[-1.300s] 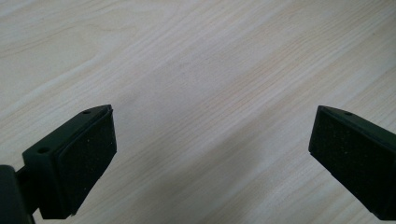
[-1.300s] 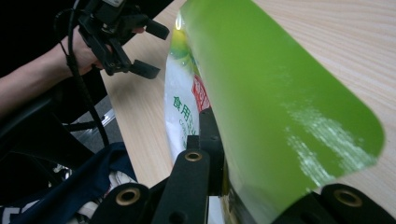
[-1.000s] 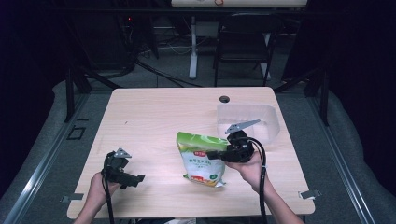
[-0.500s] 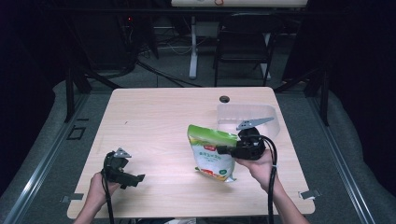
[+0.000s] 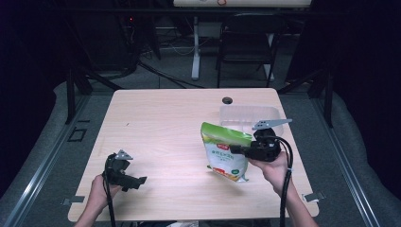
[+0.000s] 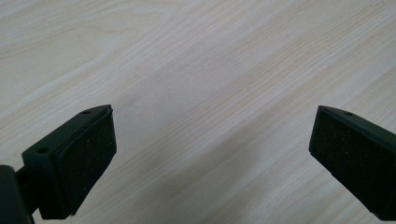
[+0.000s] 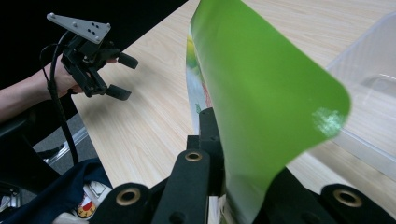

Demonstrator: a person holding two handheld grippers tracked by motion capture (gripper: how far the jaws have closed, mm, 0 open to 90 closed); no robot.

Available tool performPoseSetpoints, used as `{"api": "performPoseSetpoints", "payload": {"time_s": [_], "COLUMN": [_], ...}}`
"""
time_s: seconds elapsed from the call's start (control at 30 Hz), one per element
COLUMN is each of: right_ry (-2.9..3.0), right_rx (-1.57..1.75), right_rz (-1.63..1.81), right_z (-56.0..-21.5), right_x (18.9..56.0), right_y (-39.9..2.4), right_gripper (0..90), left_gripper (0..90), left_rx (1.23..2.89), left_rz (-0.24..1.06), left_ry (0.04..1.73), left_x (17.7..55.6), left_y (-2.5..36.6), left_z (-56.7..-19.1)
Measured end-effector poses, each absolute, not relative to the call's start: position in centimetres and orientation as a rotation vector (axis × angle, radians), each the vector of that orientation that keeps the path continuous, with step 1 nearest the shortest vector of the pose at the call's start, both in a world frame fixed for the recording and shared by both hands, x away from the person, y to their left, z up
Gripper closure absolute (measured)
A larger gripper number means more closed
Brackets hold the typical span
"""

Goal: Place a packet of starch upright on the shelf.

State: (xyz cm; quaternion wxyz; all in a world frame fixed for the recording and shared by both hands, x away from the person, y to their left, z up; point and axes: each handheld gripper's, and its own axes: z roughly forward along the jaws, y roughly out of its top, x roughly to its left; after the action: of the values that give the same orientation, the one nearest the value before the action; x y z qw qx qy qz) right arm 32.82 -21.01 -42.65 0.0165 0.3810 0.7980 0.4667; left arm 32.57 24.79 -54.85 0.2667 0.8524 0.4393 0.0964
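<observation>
A green and white snack bag point(image 5: 222, 153) hangs upright above the table's right half, just in front of a clear plastic tub point(image 5: 247, 115). My right gripper point(image 5: 235, 151) is shut on the bag's right edge. In the right gripper view the bag's green back point(image 7: 261, 93) rises from between my pinched jaws point(image 7: 218, 154), with the tub point(image 7: 373, 88) to its right. My left gripper point(image 5: 135, 181) rests low over the front left of the table, open and holding nothing. In its own view the left gripper point(image 6: 210, 158) has bare light wood point(image 6: 187, 56) between its spread jaws.
A small black round thing point(image 5: 227, 100) lies near the table's far edge, behind the tub. A dark chair point(image 5: 246, 42) and cables stand beyond the table. In the right gripper view the other hand and its gripper point(image 7: 122, 77) hover by the table's edge.
My right gripper has carried the bag to the right and a little up, closer to the clear tub. The left gripper has kept still.
</observation>
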Motion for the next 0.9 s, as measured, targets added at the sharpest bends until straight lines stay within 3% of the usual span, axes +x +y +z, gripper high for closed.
{"api": "performPoseSetpoints", "payload": {"time_s": [0.9], "right_ry": [2.315], "right_rx": [1.318], "right_rz": [1.439], "right_z": [-41.9], "right_x": [31.7], "right_y": [-26.9], "right_gripper": [90.0], "left_gripper": [0.7], "left_rx": [2.294], "left_rz": [0.269], "left_ry": [1.188], "left_x": [32.5], "left_y": [24.8], "left_z": [-54.8]}}
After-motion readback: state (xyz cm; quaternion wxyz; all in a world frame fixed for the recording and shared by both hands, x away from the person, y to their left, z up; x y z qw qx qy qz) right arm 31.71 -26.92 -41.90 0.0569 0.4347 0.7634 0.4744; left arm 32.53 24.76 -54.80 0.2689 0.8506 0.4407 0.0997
